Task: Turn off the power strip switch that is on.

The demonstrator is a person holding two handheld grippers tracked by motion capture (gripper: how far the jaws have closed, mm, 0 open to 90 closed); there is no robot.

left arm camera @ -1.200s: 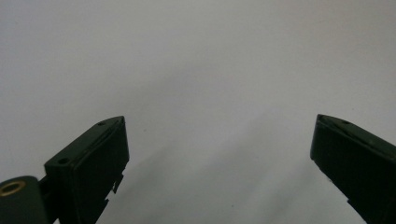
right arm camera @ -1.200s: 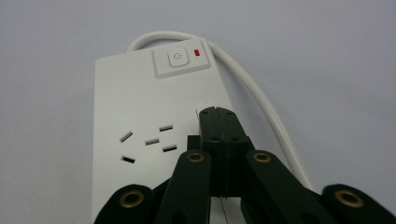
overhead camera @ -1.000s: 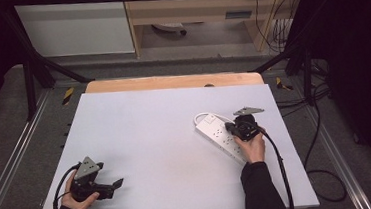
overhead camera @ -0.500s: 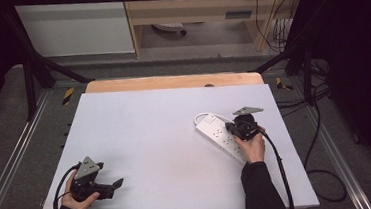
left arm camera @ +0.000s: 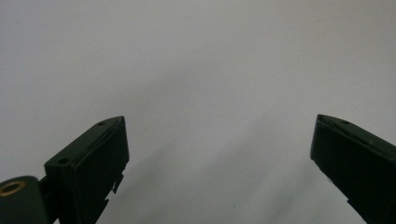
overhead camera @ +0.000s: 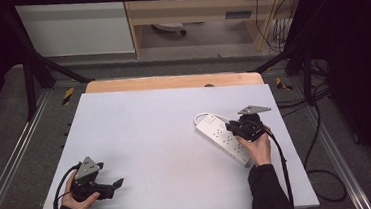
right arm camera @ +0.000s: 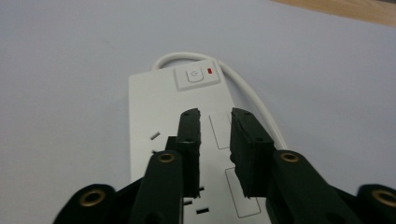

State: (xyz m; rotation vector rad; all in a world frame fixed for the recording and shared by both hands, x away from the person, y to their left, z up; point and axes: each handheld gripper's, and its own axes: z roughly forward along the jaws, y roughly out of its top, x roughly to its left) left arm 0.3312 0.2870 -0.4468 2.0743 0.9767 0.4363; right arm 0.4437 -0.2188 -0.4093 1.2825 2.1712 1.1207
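Observation:
A white power strip (overhead camera: pixel 220 134) lies at an angle on the right half of the pale table (overhead camera: pixel 164 116). My right gripper (overhead camera: pixel 231 127) hovers over its near end, held by a hand. In the right gripper view the right gripper (right arm camera: pixel 215 114) has its jaws drawn nearly together with only a narrow slit and nothing between them, pointing along the power strip (right arm camera: pixel 159 107) toward its switch (right arm camera: pixel 195 75) with a red light. My left gripper (overhead camera: pixel 115 183) rests at the table's front left, open. In the left gripper view the left gripper (left arm camera: pixel 219 123) has bare table between its jaws.
The strip's white cord (right arm camera: pixel 252 100) loops round its far end. A wooden strip (overhead camera: pixel 171 81) runs along the table's far edge. Metal rails (overhead camera: pixel 12 163) flank the table, and black cables (overhead camera: pixel 320 124) trail on the floor at the right.

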